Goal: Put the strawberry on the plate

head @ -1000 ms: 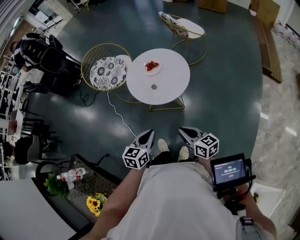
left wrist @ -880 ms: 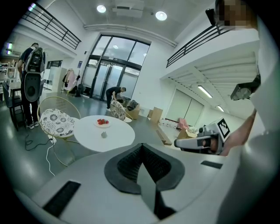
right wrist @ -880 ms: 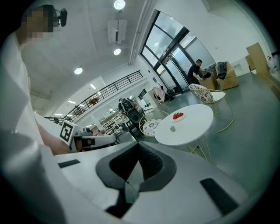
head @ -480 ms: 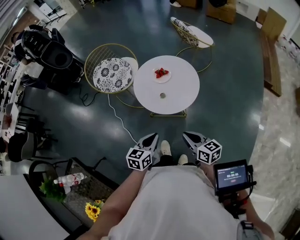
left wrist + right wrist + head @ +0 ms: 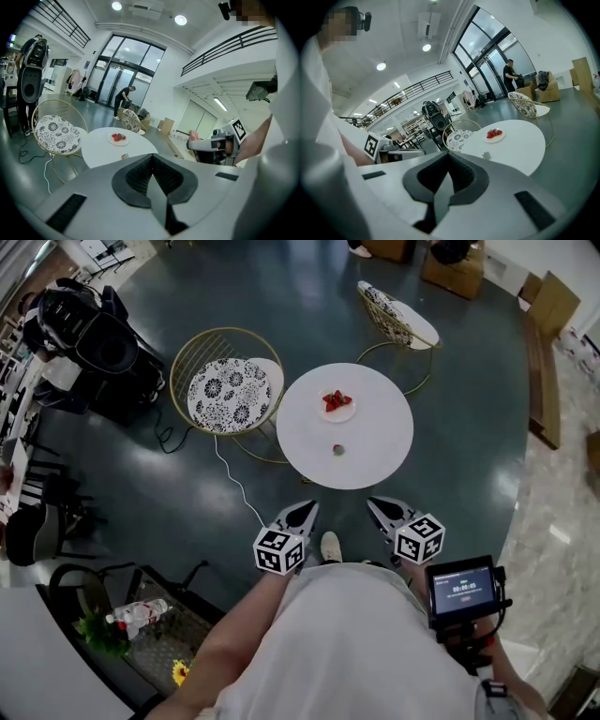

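A white plate (image 5: 337, 406) holding several strawberries sits on the round white table (image 5: 375, 442). One loose strawberry (image 5: 337, 450) lies on the table nearer to me. Both grippers hang in front of my body, short of the table's near edge and above the floor. The left gripper (image 5: 307, 509) is shut and empty, and so is the right gripper (image 5: 377, 504). The left gripper view shows the plate (image 5: 118, 138) beyond its shut jaws. In the right gripper view the plate (image 5: 494, 135) and the loose strawberry (image 5: 486, 155) are both in sight.
A wire chair with a patterned cushion (image 5: 225, 385) stands left of the table, and a second chair (image 5: 398, 320) behind it. A white cable (image 5: 239, 484) runs over the dark floor. Black equipment (image 5: 89, 338) stands at the far left. A small screen (image 5: 464, 587) is at my right side.
The table, plate and chairs have slid lower and nearer in the head view as I came closer. Both grippers stay shut and held in front of me.
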